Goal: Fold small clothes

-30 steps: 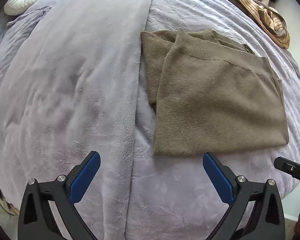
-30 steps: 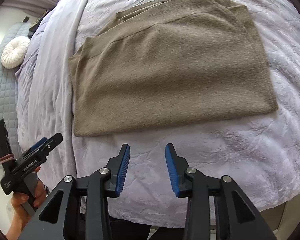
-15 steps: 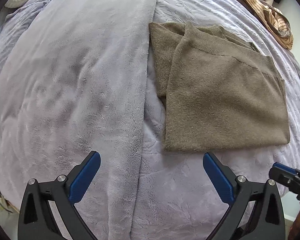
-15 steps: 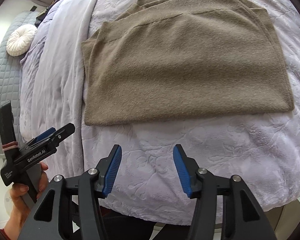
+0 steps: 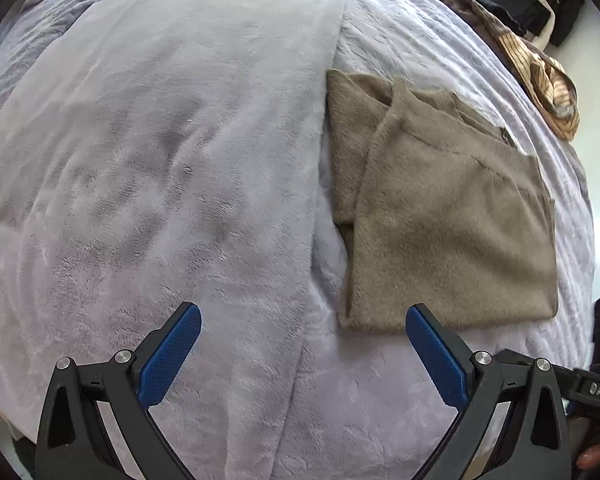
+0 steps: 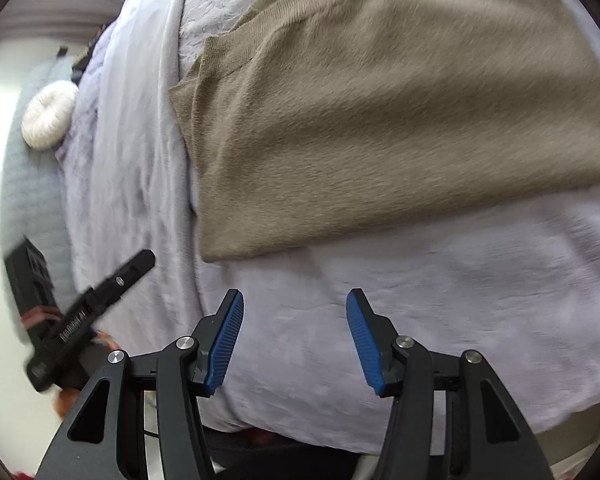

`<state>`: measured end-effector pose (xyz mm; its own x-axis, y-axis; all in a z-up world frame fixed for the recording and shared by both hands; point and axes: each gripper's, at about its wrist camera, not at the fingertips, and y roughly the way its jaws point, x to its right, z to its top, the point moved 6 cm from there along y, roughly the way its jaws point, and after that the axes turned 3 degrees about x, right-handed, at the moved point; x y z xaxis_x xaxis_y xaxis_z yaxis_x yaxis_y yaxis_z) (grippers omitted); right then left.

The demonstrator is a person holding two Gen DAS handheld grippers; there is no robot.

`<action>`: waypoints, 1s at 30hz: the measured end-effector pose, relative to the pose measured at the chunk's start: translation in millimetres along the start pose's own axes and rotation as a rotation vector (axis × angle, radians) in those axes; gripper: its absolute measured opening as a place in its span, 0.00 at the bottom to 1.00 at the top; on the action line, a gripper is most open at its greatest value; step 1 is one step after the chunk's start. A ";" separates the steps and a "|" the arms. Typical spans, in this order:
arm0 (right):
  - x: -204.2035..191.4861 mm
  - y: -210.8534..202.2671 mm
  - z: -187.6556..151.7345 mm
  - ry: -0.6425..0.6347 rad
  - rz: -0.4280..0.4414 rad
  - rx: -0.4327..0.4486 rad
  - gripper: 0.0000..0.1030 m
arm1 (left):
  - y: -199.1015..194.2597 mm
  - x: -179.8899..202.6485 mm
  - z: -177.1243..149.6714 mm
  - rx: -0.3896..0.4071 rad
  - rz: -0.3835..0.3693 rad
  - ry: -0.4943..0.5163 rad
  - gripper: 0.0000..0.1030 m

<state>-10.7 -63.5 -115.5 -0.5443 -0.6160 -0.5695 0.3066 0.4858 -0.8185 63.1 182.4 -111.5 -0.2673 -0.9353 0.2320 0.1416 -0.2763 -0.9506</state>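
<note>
Blanket (image 5: 160,160): plush lilac, spread over bed's left part.
L gripper (image 5: 303,336): jaws spread wide, nothing held; hovers short of sweater's near-left corner.
Sweater (image 5: 448,220): brown knit, laid part-folded flat on quilt (image 5: 400,48), beside blanket edge.
Handling: judged soft, light, limp; best pinched at near hem corners.
R gripper (image 6: 296,320): jaws parted, empty, near hem.

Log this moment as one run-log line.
stage: approach | left tongs: open, empty | right tongs: open, empty | brown sweater: partly folded, flat on bed, untouched
</note>
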 end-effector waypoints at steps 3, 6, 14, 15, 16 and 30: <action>-4.4 29.2 4.0 0.104 0.115 -0.013 0.56 | 6.4 -8.3 3.4 -0.010 -0.007 -0.025 1.00; -8.5 63.4 8.8 0.196 0.217 -0.027 0.56 | 13.1 -14.9 4.4 -0.026 -0.014 -0.044 1.00; -13.6 113.2 26.0 0.419 0.438 0.011 0.21 | 21.8 -29.0 9.0 -0.025 -0.062 -0.092 1.00; -16.0 111.8 29.0 0.434 0.479 0.009 0.08 | 22.0 -30.3 10.7 -0.024 -0.067 -0.095 1.00; -19.4 107.2 32.3 0.435 0.517 0.017 0.08 | 21.6 -31.5 12.5 -0.024 -0.078 -0.097 1.00; -34.5 123.1 20.5 0.178 0.321 -0.049 0.15 | 39.1 -25.5 33.2 -0.002 -0.063 -0.025 1.00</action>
<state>61.8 4.9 -198.1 -0.5550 -0.3122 -0.7710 0.4479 0.6688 -0.5933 107.1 188.1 -147.8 -0.2516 -0.9212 0.2969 0.1233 -0.3348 -0.9342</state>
